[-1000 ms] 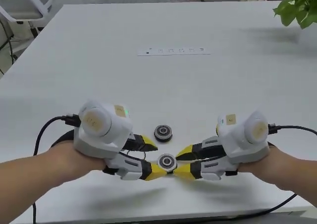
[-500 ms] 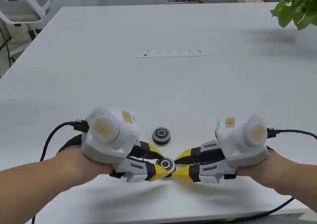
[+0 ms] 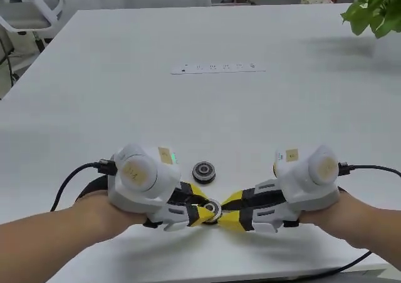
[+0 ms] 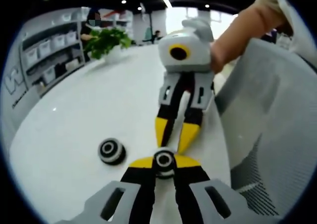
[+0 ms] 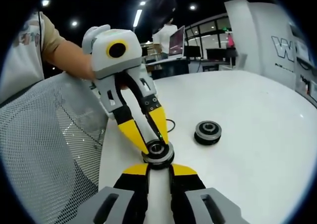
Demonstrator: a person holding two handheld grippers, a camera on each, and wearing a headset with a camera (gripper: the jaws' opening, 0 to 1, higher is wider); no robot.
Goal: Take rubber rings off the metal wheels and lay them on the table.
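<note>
— Where's the wheel right now?
— My left gripper is clamped on the small metal wheel with its black rubber ring. It sits low at the near edge of the white table.
— And your right?
— My right gripper has its jaws narrow, with the tips meeting that wheel's right side. I can't tell whether they pinch the ring.
— Anything else?
— A second ringed metal wheel lies flat just beyond, apart from both grippers.
</note>
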